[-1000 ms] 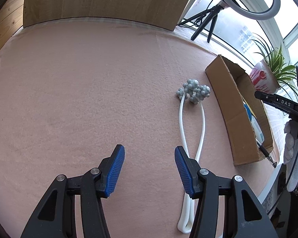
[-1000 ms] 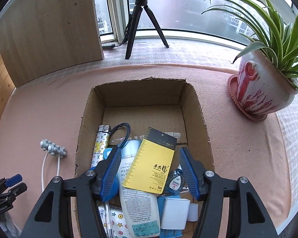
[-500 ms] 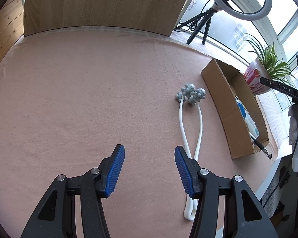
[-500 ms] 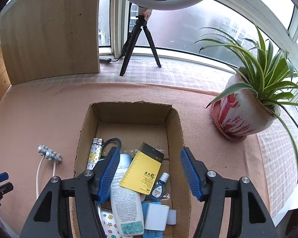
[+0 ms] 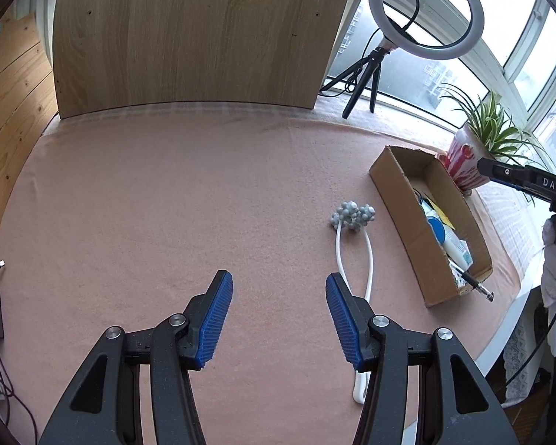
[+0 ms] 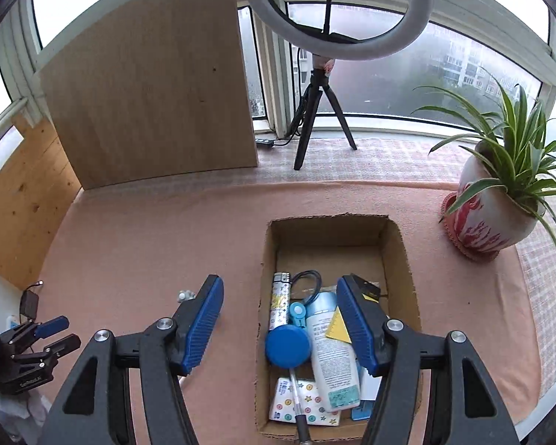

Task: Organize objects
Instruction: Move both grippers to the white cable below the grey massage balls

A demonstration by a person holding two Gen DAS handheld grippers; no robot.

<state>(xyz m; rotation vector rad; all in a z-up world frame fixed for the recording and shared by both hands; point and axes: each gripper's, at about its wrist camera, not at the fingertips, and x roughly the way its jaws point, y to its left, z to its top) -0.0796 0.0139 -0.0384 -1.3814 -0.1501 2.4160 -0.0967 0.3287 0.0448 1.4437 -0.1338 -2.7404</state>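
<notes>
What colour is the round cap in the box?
Blue cap; right wrist view shows it best.

We read "DAS" in white capitals on the black body of the right gripper [image 5: 530, 181] at the edge of the left wrist view. On the black body of the left gripper [image 6: 29, 378], in the right wrist view, small white lettering is too small for us to read with certainty. The labels inside the brown cardboard box [image 6: 404, 259] are illegible.
</notes>
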